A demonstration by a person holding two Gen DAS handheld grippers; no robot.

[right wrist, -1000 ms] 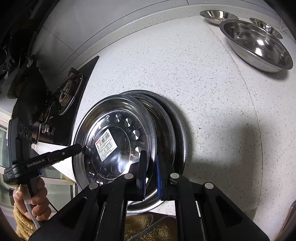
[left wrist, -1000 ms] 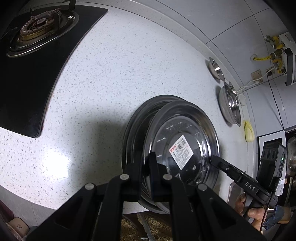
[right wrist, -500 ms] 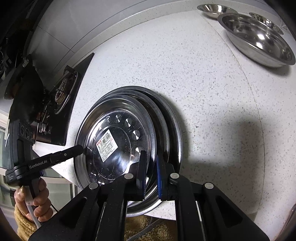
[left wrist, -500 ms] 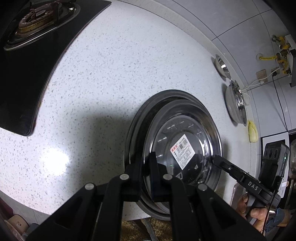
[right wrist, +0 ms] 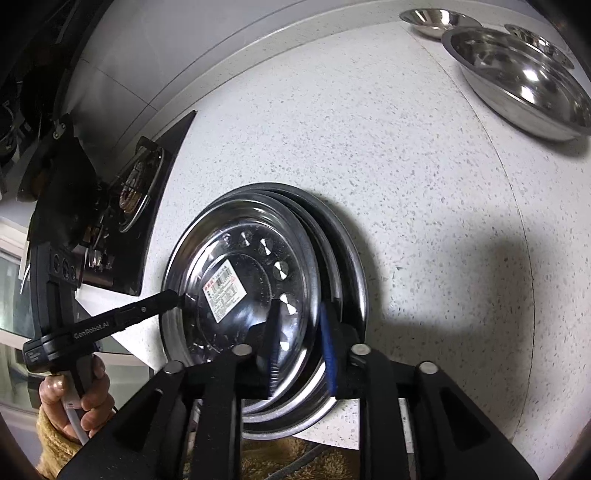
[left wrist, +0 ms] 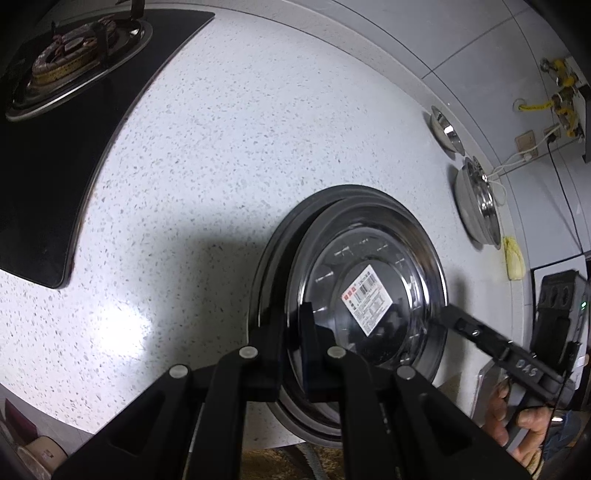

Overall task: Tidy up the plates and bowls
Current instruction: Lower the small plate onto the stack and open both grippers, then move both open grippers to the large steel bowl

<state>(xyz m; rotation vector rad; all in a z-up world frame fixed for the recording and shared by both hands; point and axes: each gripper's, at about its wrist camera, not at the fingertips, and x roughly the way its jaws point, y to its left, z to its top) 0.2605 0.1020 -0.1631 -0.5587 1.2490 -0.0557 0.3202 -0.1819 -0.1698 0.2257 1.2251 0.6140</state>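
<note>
Both my pairs of jaws sit at the rim of the same stainless plate, one at each side. My left gripper [left wrist: 291,332] has its jaws pressed nearly together, pinching the near-left rim of the top plate [left wrist: 369,291], the thin edge caught between the two black pads. My right gripper [right wrist: 299,336] is opening: its blue-faced pads stand apart, the plate's near-right rim runs between them, and I see a gap on both sides of the metal, so they no longer press on it.

That top plate carries a white barcode sticker [right wrist: 223,288] in its flat centre and lies on a stack of larger steel plates [right wrist: 351,273], whose rims show as nested arcs on the right. The stack sits at the near edge of the white speckled countertop [right wrist: 369,147], partly overhanging it.

Far to the right, well apart from the stack, a large steel bowl [right wrist: 524,81] rests on the counter, with a small steel bowl [right wrist: 428,20] just beyond it by the wall. To the far left the black glass hob with its gas burner [left wrist: 74,62] is set into the counter. Each of my hands [right wrist: 74,398] grips a black handle below the counter edge.
</note>
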